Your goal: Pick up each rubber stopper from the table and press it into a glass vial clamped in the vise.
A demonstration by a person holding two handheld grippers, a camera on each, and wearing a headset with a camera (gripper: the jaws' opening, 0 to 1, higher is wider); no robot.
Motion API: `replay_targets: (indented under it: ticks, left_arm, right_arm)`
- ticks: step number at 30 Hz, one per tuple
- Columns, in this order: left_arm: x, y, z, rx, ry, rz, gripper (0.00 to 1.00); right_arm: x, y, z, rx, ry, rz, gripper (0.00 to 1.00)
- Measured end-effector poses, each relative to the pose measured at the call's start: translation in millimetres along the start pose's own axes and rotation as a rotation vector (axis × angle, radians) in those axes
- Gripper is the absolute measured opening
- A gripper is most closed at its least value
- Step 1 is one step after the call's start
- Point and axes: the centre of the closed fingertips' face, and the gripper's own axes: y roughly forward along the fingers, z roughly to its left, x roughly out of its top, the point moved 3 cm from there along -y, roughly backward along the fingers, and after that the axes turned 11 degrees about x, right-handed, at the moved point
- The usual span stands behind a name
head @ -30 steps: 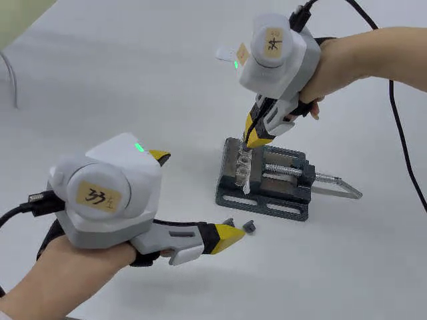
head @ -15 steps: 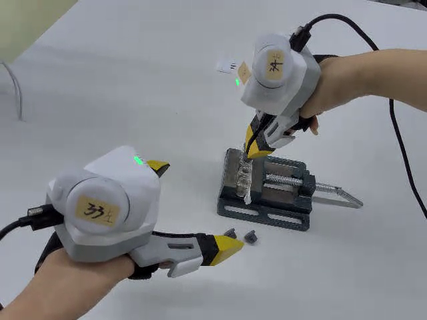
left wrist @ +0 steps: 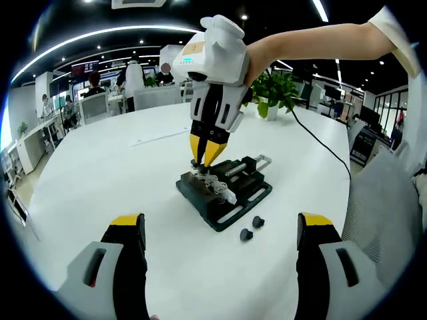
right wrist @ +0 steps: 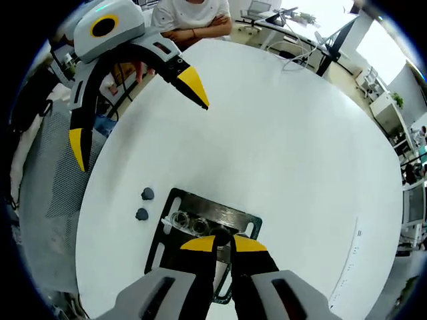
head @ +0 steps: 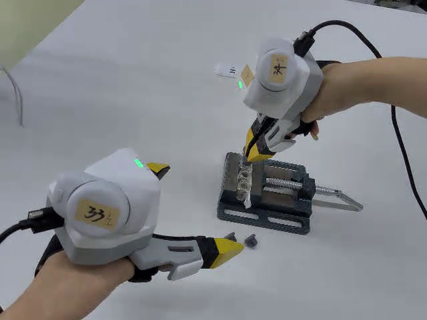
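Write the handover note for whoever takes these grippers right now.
Left gripper: open, empty, held above the table beside two loose stoppers.
Right gripper: jaws nearly shut, tips just over the vials clamped in the vise; whether it grips a stopper, cannot tell.
Done: unclear how many vials are plugged.
Left: the two stoppers at least.

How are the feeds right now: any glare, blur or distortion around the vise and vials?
Head view: soft even light, faint shadows, vise sharp, glass vials small and glinting. Left gripper view: fisheye bends table edge and ceiling lights; two loose stoppers crisp. Right gripper view: bright glare washes the upper right; the right gripper covers part of the vial row.
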Motion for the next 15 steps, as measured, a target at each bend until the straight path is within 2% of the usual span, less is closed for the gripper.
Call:
replay_targets:
  ticks: [6,10,11,15]
  left_arm:
    - [0.1,0.0,1.8,0.004,0.0,-0.001,0.93]
    - [0.3,0.2,1.5,0.004,0.0,-0.002,0.93]
    - [0.2,0.1,1.1,0.003,0.001,0.0,0.93]
    - [1.1,-0.5,0.4,0.004,0.002,-0.003,0.94]
  right_arm:
    - [-8.2,-0.8,5.3,-0.016,-0.006,-0.005,0.18]
    - [-9.4,-2.4,9.5,-0.035,0.017,-0.066,0.26]
    - [-10.4,-3.2,8.4,-0.041,0.012,-0.066,0.29]
    - [-8.5,-7.5,17.4,-0.055,0.03,-0.12,0.38]
